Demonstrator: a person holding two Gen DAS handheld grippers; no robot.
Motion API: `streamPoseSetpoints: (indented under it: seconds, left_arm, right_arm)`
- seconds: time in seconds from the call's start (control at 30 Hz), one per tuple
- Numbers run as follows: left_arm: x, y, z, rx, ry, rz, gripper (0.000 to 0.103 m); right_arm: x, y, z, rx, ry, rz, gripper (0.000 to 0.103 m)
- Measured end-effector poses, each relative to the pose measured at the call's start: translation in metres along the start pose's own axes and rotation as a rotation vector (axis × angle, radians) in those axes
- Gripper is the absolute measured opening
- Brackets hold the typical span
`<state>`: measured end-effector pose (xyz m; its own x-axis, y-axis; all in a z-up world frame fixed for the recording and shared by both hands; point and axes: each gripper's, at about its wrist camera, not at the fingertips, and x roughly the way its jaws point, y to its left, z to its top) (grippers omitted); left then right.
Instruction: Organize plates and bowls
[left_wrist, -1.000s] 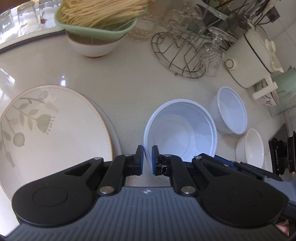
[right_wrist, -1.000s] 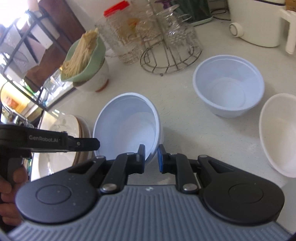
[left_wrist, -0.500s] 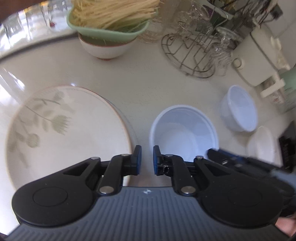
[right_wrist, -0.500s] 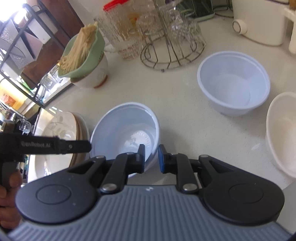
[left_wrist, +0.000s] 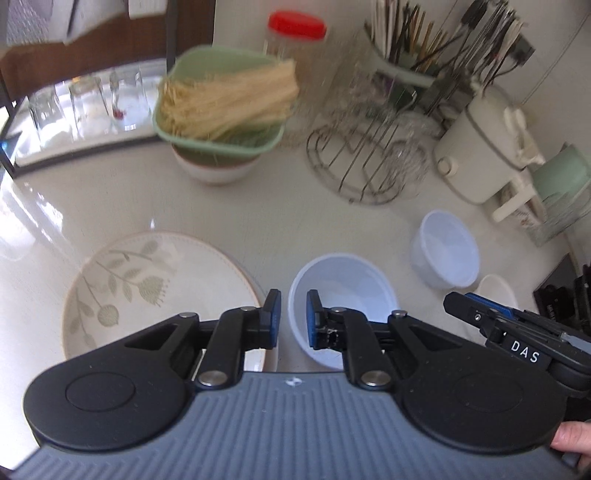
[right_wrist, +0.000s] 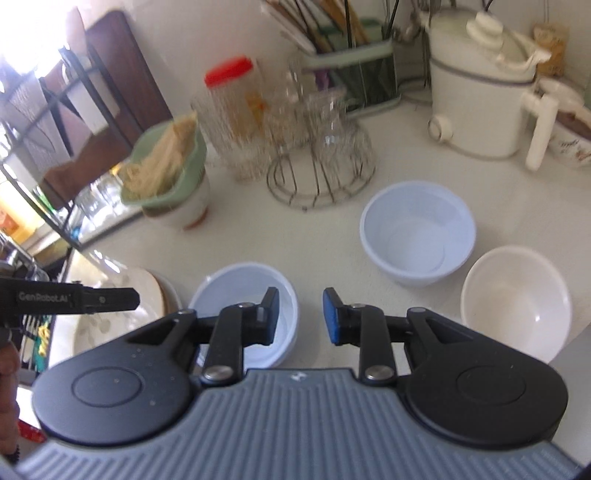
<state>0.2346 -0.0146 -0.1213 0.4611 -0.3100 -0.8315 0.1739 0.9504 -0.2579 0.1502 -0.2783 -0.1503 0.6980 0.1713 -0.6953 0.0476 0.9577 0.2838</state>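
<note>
A pale blue bowl (left_wrist: 343, 291) (right_wrist: 243, 291) stands on the white counter beside a stack of leaf-patterned plates (left_wrist: 147, 288) (right_wrist: 110, 321). My left gripper (left_wrist: 293, 317) hovers above the bowl's left rim, its jaws a narrow gap apart and gripping nothing. My right gripper (right_wrist: 301, 314) hangs over the bowl's right side; its jaws are opening and nothing is between them. A second pale blue bowl (left_wrist: 447, 251) (right_wrist: 417, 236) and a white bowl (left_wrist: 496, 295) (right_wrist: 517, 306) sit further right.
At the back stand a green dish of noodles (left_wrist: 221, 107) on a white bowl, a wire glass rack (left_wrist: 365, 162), a red-lidded jar (left_wrist: 295, 33), a utensil holder and a white appliance (left_wrist: 480, 147). A black object (left_wrist: 561, 295) lies at the right edge.
Both grippers have let go of the pale blue bowl's rim and risen away from it. The bowl, tilted before, now sits flat on the counter. The right jaws have widened.
</note>
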Motion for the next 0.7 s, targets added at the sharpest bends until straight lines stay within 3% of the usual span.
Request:
streamPoseSetpoints:
  seconds: [0.27,0.7]
  left_arm:
    - [-0.052,-0.004,0.008,0.039,-0.106,-0.04,0.015]
    - [-0.076,0.006,-0.001,0.111,-0.106,-0.121,0.015]
  right_arm:
    - [-0.044,0.022,0.012,-0.01,-0.095,-0.027,0.029]
    - [-0.072,0.066,0.005,0.022,-0.172,-0.091,0.029]
